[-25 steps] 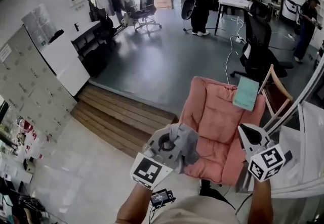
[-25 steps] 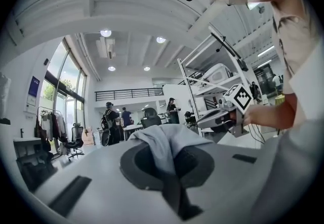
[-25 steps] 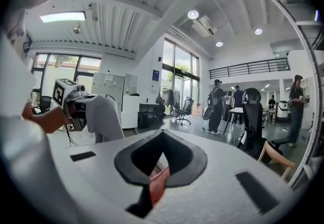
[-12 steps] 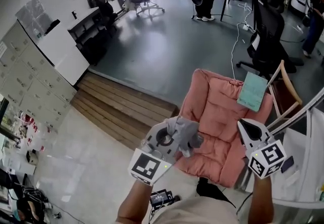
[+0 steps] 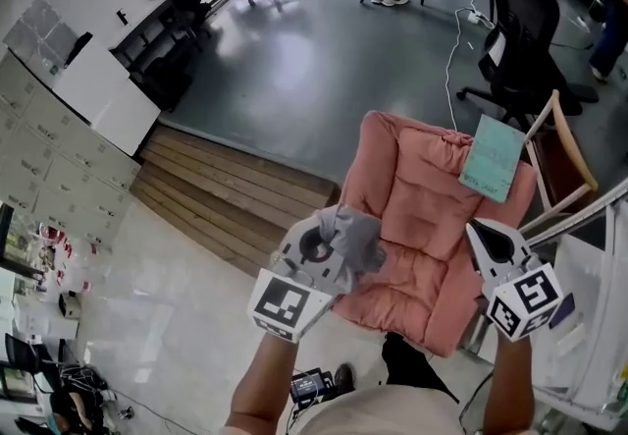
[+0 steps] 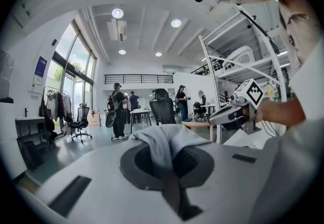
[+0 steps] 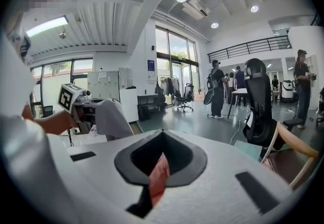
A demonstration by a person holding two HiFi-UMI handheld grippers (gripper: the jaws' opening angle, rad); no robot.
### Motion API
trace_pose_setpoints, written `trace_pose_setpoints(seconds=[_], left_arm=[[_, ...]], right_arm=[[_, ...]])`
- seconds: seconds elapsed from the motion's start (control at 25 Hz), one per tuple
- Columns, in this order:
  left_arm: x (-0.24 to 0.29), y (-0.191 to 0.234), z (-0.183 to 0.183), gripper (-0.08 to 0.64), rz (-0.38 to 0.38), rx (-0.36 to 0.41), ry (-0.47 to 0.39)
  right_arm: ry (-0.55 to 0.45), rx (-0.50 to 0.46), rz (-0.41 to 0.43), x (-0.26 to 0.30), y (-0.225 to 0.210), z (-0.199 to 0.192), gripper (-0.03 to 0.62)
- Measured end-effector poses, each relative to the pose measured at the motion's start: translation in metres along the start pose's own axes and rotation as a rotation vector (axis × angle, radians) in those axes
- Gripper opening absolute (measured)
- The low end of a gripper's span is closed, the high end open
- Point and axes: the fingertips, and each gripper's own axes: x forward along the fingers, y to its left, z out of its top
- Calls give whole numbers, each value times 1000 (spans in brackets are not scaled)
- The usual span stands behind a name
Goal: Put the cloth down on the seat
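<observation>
Grey floor and wooden steps back the head view: left gripper and right gripper (each with a black-and-white marker cube) hang closer over the pink seat than a second ago. Left gripper view: jaws pinch the grey cloth, not yet laid on the seat. Right gripper view: jaws together, empty, the seat's pink showing through their slit.
</observation>
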Motion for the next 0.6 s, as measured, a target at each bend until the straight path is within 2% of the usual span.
trace_pose_setpoints(seconds=[0.16, 0.6], left_arm=[[33, 12, -31, 18, 23, -17, 21], [116, 52, -135, 18, 82, -94, 157]], right_arm=[[24, 22, 1, 19, -27, -19, -7], [93, 58, 44, 89, -85, -76, -6]])
